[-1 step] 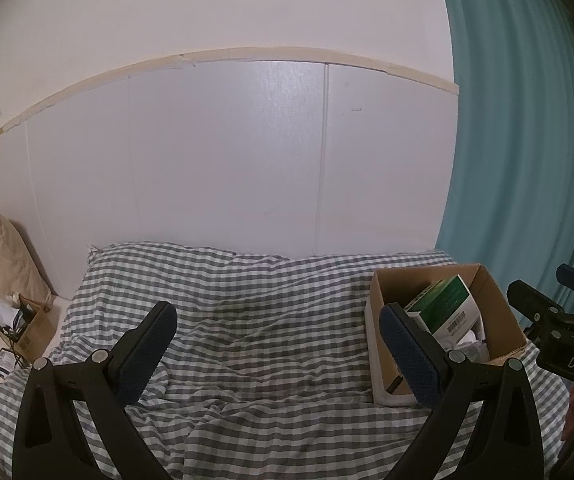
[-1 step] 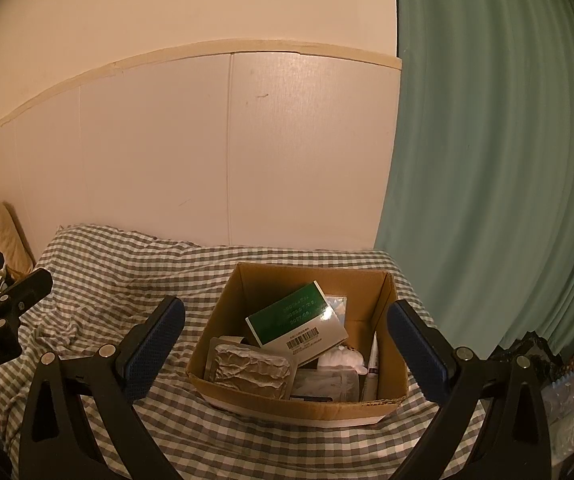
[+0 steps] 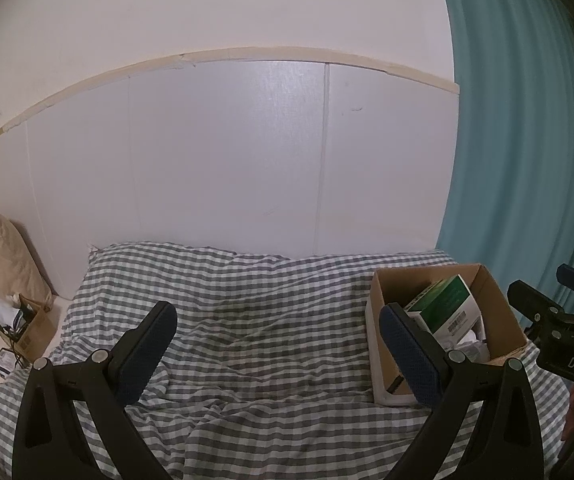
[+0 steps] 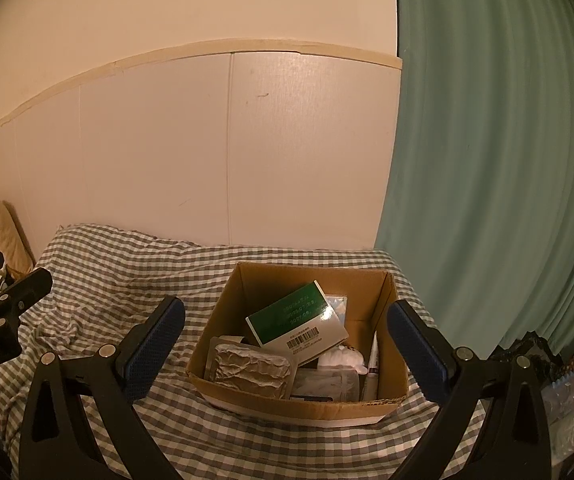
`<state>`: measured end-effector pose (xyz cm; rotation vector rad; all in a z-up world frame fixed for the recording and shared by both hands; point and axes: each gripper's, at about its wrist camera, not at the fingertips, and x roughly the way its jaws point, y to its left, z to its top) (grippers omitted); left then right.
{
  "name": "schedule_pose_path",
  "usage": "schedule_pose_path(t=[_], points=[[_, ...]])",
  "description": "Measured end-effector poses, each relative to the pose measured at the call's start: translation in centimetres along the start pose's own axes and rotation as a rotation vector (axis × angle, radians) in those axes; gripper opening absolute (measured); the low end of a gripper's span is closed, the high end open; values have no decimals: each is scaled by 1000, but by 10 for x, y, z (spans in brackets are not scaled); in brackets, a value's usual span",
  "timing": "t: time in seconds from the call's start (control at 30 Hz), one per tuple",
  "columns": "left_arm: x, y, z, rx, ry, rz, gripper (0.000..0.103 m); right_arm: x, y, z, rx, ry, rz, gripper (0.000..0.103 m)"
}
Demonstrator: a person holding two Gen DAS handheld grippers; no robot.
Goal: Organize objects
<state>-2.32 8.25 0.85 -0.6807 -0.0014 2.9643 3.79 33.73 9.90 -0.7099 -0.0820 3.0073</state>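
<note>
Right wrist view: both hand-held grippers [image 4: 287, 344] gape empty; green box [image 4: 297, 320] leans in carton [image 4: 307, 400], seemingly barcode-end down.

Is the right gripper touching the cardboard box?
Apart. Right wrist view: the right gripper hangs open above the cardboard box, fingers clear of its walls.

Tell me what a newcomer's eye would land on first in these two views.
First, the open cardboard box on the checked bedspread, with a green carton tilted on top of its contents and a crinkled silver packet at its front left. Next, the teal curtain filling the right side behind it. Both the right gripper and left gripper hang open and empty in the foreground.
</note>
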Motion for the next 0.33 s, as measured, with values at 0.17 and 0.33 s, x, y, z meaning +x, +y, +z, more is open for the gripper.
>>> schedule_pose_path(t=[0.17, 0.33], points=[[1, -2, 0, 9, 6, 1, 103, 0, 0, -1, -2, 4, 1, 101], [2, -3, 0, 13, 15, -2, 103, 3, 0, -2, -3, 10, 3, 101]])
